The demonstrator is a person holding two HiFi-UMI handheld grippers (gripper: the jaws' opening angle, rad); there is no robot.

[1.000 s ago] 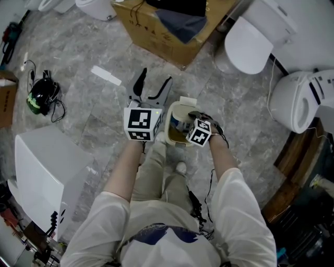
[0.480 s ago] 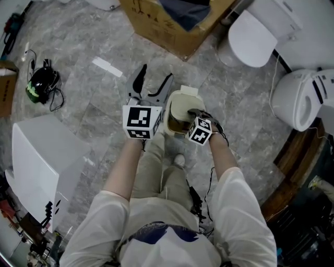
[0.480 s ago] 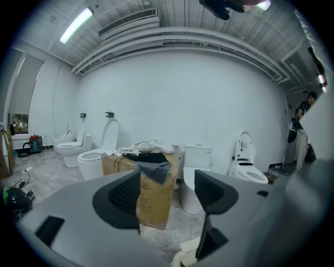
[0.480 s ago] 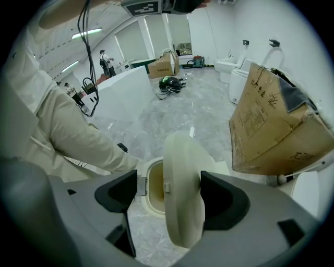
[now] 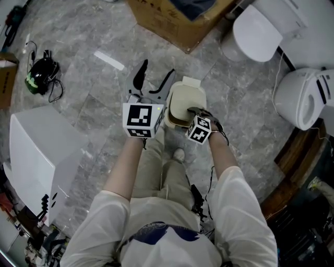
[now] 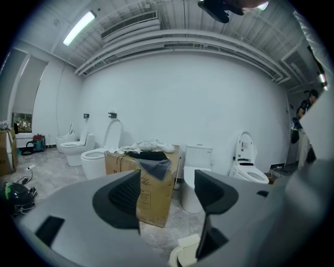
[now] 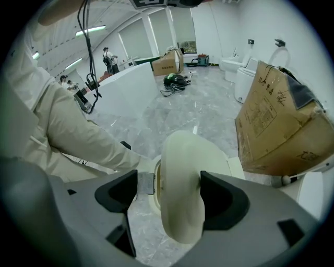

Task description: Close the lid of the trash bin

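Note:
A cream trash bin [image 5: 180, 112] stands on the marble floor in front of the person's feet. Its domed lid [image 5: 188, 99] lies tilted low over the bin, with a dark slit under its near edge. My right gripper [image 5: 194, 111] points steeply down at the lid's near right side. In the right gripper view the lid [image 7: 180, 172] stands between the jaws of that gripper [image 7: 169, 197], against the right pad and apart from the left one. My left gripper [image 5: 156, 70] hovers open and empty left of the bin. In its own view the left gripper [image 6: 167, 195] faces a cardboard box.
A cardboard box [image 5: 177, 15] sits just beyond the bin. Toilets [image 5: 255, 31] stand at the upper right and another [image 5: 302, 99] at the right. A white cabinet [image 5: 36, 156] is at the left, with a black helmet and cables [image 5: 42, 73] behind it.
The lid has come down over the bin, hiding the contents seen before. Both grippers have shifted a little away from the person.

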